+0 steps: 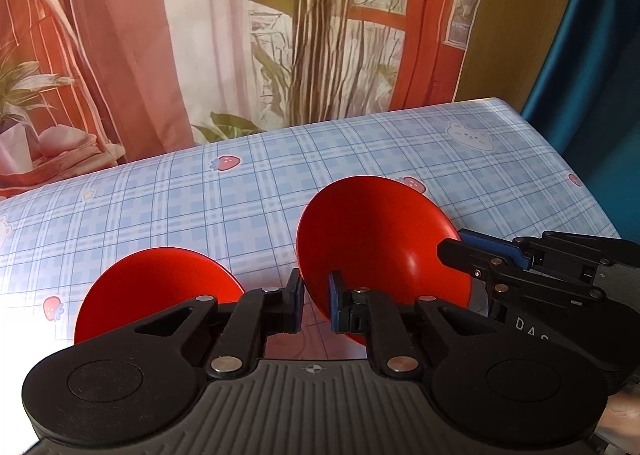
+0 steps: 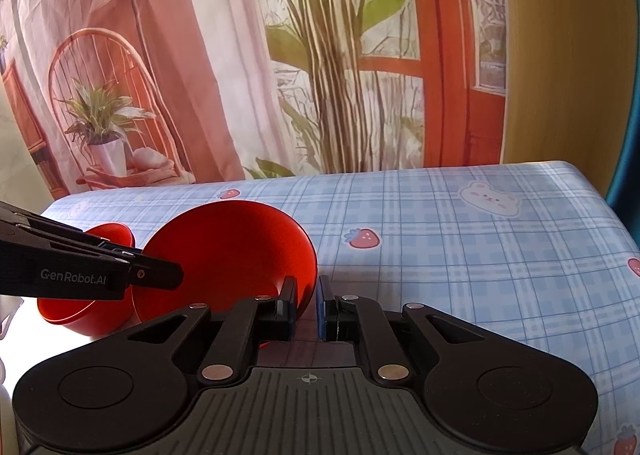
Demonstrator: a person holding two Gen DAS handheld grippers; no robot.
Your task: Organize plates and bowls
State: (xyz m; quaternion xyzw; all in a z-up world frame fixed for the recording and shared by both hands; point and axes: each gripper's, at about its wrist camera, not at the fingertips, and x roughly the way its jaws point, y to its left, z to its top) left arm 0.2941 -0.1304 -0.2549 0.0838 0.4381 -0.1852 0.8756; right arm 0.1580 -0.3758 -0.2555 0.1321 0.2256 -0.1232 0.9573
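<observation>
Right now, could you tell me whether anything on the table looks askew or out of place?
Yes: the nearer red bowl is tipped steeply on its side, with both tongs, left and right, clamped on opposite edges of its rim. The other red bowl sits beside it.

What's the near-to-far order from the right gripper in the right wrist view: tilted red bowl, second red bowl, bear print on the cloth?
1. Tilted red bowl, its rim between the right gripper fingers.
2. Second red bowl, left, behind the tilted one.
3. Bear print, far right near the table's back edge.
</observation>
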